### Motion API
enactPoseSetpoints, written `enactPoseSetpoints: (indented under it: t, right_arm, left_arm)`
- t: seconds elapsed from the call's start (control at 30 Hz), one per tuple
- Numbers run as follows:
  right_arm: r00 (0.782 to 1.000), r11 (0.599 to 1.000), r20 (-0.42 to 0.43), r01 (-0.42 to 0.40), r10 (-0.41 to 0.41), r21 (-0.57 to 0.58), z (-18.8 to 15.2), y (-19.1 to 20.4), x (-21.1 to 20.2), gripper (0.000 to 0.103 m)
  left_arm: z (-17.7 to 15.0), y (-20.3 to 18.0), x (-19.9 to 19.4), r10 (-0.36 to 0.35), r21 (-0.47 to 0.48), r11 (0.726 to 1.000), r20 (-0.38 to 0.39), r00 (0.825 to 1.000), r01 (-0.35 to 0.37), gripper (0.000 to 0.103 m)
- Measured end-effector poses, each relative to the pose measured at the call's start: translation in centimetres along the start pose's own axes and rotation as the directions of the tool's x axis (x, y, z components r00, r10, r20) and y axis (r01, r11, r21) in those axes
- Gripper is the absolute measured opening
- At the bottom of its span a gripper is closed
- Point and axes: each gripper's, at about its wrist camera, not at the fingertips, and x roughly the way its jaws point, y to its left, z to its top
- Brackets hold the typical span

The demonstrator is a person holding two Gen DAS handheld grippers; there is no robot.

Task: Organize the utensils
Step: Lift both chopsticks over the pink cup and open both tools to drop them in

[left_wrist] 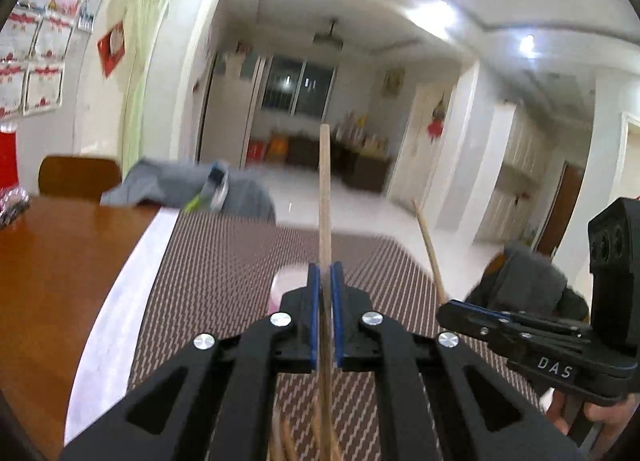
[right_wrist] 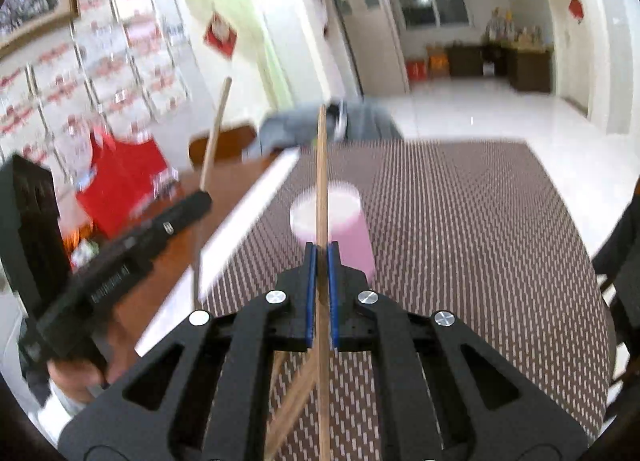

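A: How are the jaws set?
B: Each is clamped on a chopstick: the left gripper (left_wrist: pixel 325 281) on one (left_wrist: pixel 325 189), the right gripper (right_wrist: pixel 321 261) on another (right_wrist: pixel 321 181).
A: And beyond them?
B: A pink cup (right_wrist: pixel 344 221) is seen on the woven mat (right_wrist: pixel 460 221), past the right chopstick.

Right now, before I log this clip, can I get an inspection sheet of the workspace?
Surface: wooden table under a brown woven mat.
Job's things: one chopstick in the left gripper; another chopstick in the right gripper; more chopsticks on the mat; pink cup, blurred.
Clutter: grey cloth at the far edge.
Grippers: both shut on a chopstick.
Cables: nothing seen.
Surroundings: chair, tiled room, wall certificates.
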Motion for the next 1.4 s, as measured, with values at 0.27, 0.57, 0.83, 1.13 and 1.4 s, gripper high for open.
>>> enactPoseSetpoints:
  t: [0.27, 0.57, 0.83, 1.13, 1.4]
  right_arm:
    - [0.963, 0.997, 0.269, 0.002, -0.024, 0.080, 3.1, 0.8, 2.1, 0.006]
    - [0.906, 0.984, 0.422, -0.041, -0.037, 0.175, 5.2, -0.8, 5.8, 0.006]
    - [0.905, 0.991, 0.425, -0.043, -0.016, 0.129, 4.9, 0.1, 9.1, 0.006]
    - [0.923, 0.996, 0.385, -0.009, -0.026, 0.089, 2.8, -0.1, 8.4, 0.006]
    - [0.941, 0.998, 0.335, 0.031, -0.048, 0.054, 1.6, 0.8, 7.5, 0.006]
  left_arm:
    - [3.9, -0.2, 3.7, -0.020, -0.037, 0.999, 0.187, 0.982, 0.028, 0.006]
    - [4.4, 1.5, 7.6, 0.035, -0.078, 0.997, 0.322, 0.946, -0.010, 0.006]
    - [2.3, 2.9, 10.1, 0.065, -0.072, 0.996, 0.284, 0.957, -0.046, 0.006]
    - [1.1, 2.7, 8.9, 0.063, -0.039, 0.998, 0.213, 0.975, -0.056, 0.007]
    - [0.8, 2.2, 7.8, 0.067, -0.015, 0.998, 0.135, 0.989, -0.065, 0.007]
